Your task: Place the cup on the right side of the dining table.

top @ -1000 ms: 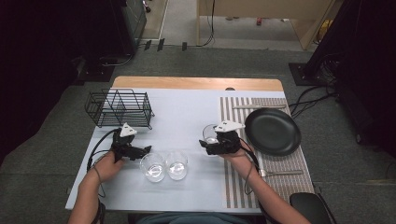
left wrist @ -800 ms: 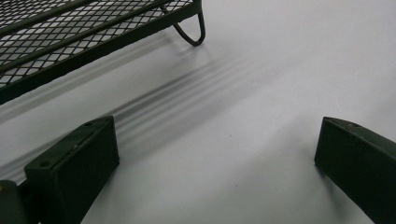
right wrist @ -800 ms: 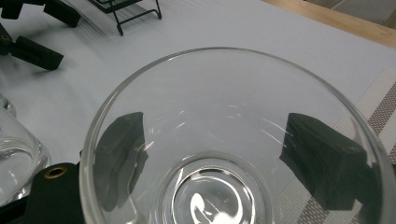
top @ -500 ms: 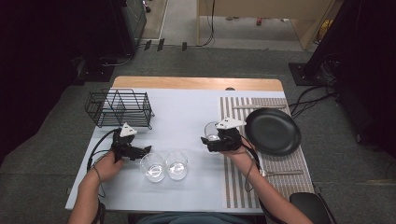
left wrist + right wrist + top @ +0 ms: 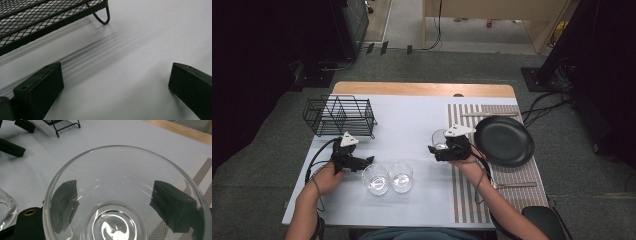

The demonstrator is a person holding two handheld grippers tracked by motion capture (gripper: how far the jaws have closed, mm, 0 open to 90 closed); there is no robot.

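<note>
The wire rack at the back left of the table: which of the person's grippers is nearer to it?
Left. The left gripper sits just in front of the wire rack; the right gripper is across the table by the black plate, around a glass.

Table [image 5: 412, 125]: white sheet, wire rack [image 5: 339, 116], striped mat [image 5: 512, 185], three glasses [image 5: 375, 178].
</note>
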